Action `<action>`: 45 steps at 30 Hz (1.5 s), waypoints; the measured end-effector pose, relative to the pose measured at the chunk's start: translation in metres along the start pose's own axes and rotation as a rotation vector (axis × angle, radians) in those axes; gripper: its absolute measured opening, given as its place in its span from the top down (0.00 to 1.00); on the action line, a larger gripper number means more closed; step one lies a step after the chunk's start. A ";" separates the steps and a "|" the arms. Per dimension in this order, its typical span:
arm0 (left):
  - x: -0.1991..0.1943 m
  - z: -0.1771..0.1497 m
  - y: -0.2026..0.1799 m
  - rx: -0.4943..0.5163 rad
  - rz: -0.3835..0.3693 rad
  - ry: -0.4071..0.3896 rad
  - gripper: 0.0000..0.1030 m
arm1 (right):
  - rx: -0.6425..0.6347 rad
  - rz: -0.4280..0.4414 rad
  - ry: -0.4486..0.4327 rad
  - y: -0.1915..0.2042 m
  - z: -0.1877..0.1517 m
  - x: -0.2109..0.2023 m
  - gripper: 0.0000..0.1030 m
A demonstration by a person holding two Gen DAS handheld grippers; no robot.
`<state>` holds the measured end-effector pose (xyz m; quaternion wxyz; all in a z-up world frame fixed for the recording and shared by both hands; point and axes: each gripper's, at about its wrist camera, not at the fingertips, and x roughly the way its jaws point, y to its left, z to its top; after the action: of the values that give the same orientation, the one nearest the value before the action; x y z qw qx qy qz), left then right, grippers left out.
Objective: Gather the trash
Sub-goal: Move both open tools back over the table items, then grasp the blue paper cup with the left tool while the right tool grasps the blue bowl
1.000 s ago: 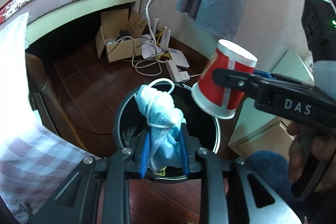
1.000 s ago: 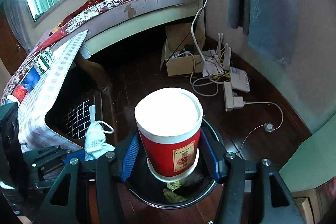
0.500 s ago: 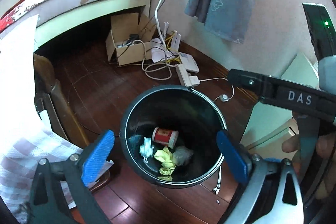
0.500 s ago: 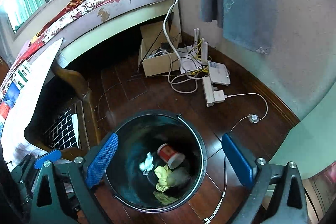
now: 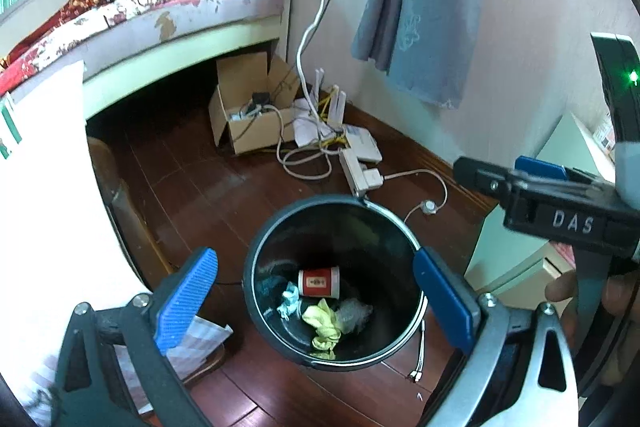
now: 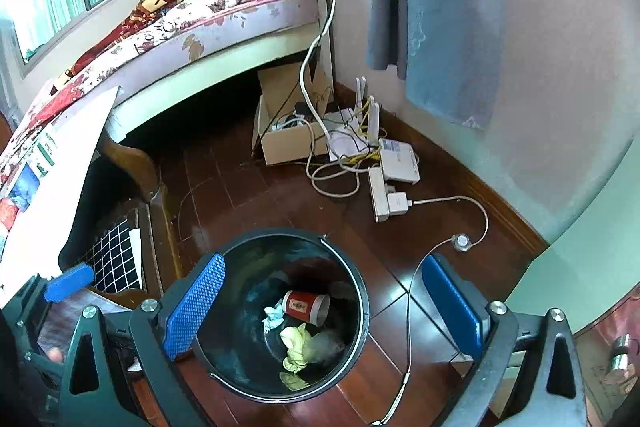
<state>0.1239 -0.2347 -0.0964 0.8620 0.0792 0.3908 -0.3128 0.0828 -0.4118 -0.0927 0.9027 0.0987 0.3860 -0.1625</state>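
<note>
Red paper cup [image 5: 319, 281] inside black bin [image 5: 256, 259], under 2 wide-open, empty claws [image 5: 316, 303] [image 6: 326, 305]

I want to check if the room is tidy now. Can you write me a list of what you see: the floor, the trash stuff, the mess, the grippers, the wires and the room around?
Surface: dark wood floor.
Job's things: black bin on the floor; inside lie a red cup on its side, a blue mask, a yellow wad and clear plastic.
Clutter: open cardboard box by the bed.
Grippers: left gripper and right gripper both open, empty, above the bin.
Cables: white cords tangled round a power strip and router.
Surroundings: bed, grey curtain, checked cloth.
</note>
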 end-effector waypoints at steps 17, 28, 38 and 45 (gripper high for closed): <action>-0.061 -0.003 0.074 -0.098 0.171 -0.109 0.04 | -0.166 0.092 -0.058 0.089 0.012 -0.018 0.02; -0.106 -0.032 0.161 -0.244 0.325 -0.142 0.04 | -0.302 0.206 -0.050 0.184 0.008 -0.018 0.02; -0.154 -0.064 0.246 -0.372 0.507 -0.177 0.03 | -0.428 0.333 -0.048 0.287 0.007 -0.021 0.02; -0.175 -0.086 0.306 -0.483 0.601 -0.194 0.03 | -0.505 0.431 -0.052 0.355 0.006 -0.018 0.02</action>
<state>0.1671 0.1242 -0.0613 0.9420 -0.0448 0.3292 0.0480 0.2064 -0.0802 -0.0574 0.9217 -0.0529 0.3613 0.1307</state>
